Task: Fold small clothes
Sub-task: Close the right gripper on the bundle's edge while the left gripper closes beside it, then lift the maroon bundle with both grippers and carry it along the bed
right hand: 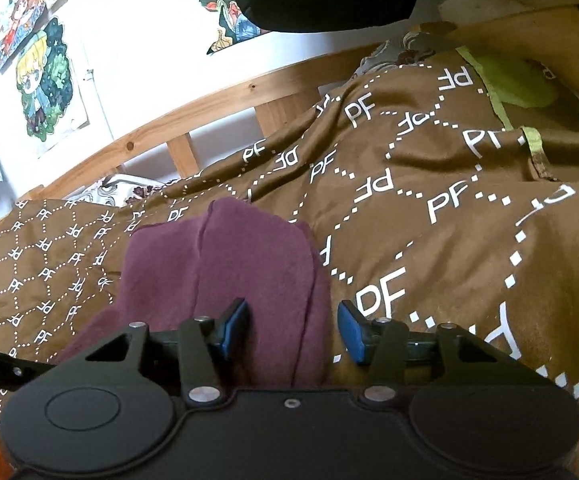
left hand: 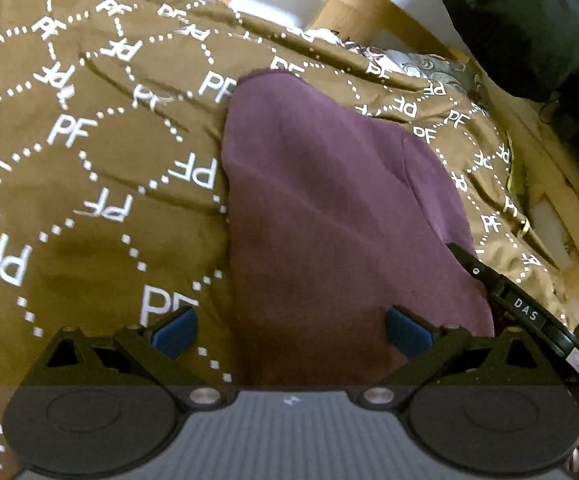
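A small purple garment (left hand: pixel 329 208) lies folded lengthwise on a brown blanket (left hand: pixel 69 208) printed with white "PF" letters. My left gripper (left hand: pixel 291 332) is open, its blue pads wide apart at the garment's near edge, holding nothing. My right gripper (right hand: pixel 293 330) is open too, its pads straddling the near right edge of the purple garment (right hand: pixel 225 264) without closing on it. The right gripper's black finger also shows in the left wrist view (left hand: pixel 501 284), at the garment's right side.
The brown blanket (right hand: pixel 449 240) covers a bed with a wooden frame (right hand: pixel 193 108). A black padded jacket (left hand: pixel 529 20) lies at the far right. Cartoon posters (right hand: pixel 41 80) hang on the white wall. A green cloth (right hand: pixel 513 80) lies beyond the blanket.
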Motion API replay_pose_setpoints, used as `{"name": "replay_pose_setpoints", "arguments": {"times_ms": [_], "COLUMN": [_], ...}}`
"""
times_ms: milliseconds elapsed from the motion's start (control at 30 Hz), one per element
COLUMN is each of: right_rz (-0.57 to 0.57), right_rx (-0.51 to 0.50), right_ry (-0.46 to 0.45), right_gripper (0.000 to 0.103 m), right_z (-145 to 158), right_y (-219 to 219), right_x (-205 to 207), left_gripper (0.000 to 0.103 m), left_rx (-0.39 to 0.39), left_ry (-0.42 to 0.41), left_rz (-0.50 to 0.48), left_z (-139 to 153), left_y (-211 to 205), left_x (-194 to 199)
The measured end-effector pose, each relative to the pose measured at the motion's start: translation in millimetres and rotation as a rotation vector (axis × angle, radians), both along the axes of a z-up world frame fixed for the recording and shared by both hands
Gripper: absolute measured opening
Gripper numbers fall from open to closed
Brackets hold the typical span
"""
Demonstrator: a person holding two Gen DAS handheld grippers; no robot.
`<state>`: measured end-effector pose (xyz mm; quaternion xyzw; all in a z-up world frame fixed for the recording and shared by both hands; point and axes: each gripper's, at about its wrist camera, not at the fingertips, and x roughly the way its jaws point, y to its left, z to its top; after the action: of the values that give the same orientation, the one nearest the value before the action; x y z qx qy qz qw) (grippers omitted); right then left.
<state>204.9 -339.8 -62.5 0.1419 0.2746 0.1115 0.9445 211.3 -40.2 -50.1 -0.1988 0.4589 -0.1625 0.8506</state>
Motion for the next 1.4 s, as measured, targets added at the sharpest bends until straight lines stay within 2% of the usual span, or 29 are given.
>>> {"name": "replay_pose_setpoints", "arguments": {"times_ms": [100, 167, 200, 233, 333, 467, 500, 600, 667, 800, 900, 1067, 1167, 1400], "right_rz": [0.007, 0.015, 0.017, 0.013, 0.022, 0.02, 0.018, 0.021, 0.034, 0.063, 0.079, 0.118, 0.151, 0.202], "right_rx": [0.023, 0.042, 0.054, 0.061, 0.07, 0.047, 0.044, 0.027, -0.006, -0.076, -0.15, -0.227, -0.25, -0.261], "right_ry": [0.004, 0.004, 0.006, 0.005, -0.005, -0.016, -0.02, -0.05, -0.085, -0.179, -0.264, -0.383, -0.43, -0.446], "right_gripper": [0.052, 0.047, 0.044, 0.036, 0.024, 0.018, 0.018, 0.015, 0.015, 0.014, 0.014, 0.014, 0.014, 0.014], "right_z": [-2.0, -2.5, -3.0, -3.2, -1.8, 2.5, 3.4, 8.9, 15.6, 32.7, 48.0, 70.8, 76.6, 73.4], "right_y": [-1.3, -2.2, -2.8, -3.0, 0.4, 6.4, 7.2, 11.3, 18.2, 36.4, 55.7, 94.1, 121.4, 178.4], "right_x": [0.3, 0.6, 0.6, 0.1, -2.9, -5.2, -6.0, -10.1, -14.6, -27.1, -36.7, -36.5, -24.3, 18.3], "left_gripper": [0.102, 0.1, 0.09, 0.084, 0.077, 0.056, 0.048, 0.037, 0.035, 0.035, 0.035, 0.035, 0.035, 0.035], "left_rx": [-0.026, -0.056, -0.075, -0.089, -0.063, -0.065, -0.052, 0.036, 0.105, 0.259, 0.297, 0.363, 0.399, 0.467], "left_ry": [-0.001, 0.004, 0.004, 0.006, 0.012, 0.023, 0.016, -0.054, -0.133, -0.35, -0.428, -0.523, -0.549, -0.581], "left_rz": [-0.034, -0.053, -0.067, -0.081, -0.086, -0.068, -0.07, -0.089, -0.114, -0.171, -0.175, -0.119, -0.066, 0.045], "left_z": [-2.7, -2.9, -2.7, -2.2, 0.8, 5.3, 8.3, 23.8, 37.4, 69.0, 82.6, 93.5, 94.5, 75.4], "left_y": [1.0, 0.9, 0.8, 0.3, -2.0, -0.2, -1.6, -9.9, -15.3, -19.3, -10.2, 17.0, 34.7, 64.6], "left_x": [2.5, 4.2, 4.1, 4.5, 6.3, 6.8, 6.3, 0.0, -7.8, -26.4, -33.2, -37.9, -29.6, -6.8]}}
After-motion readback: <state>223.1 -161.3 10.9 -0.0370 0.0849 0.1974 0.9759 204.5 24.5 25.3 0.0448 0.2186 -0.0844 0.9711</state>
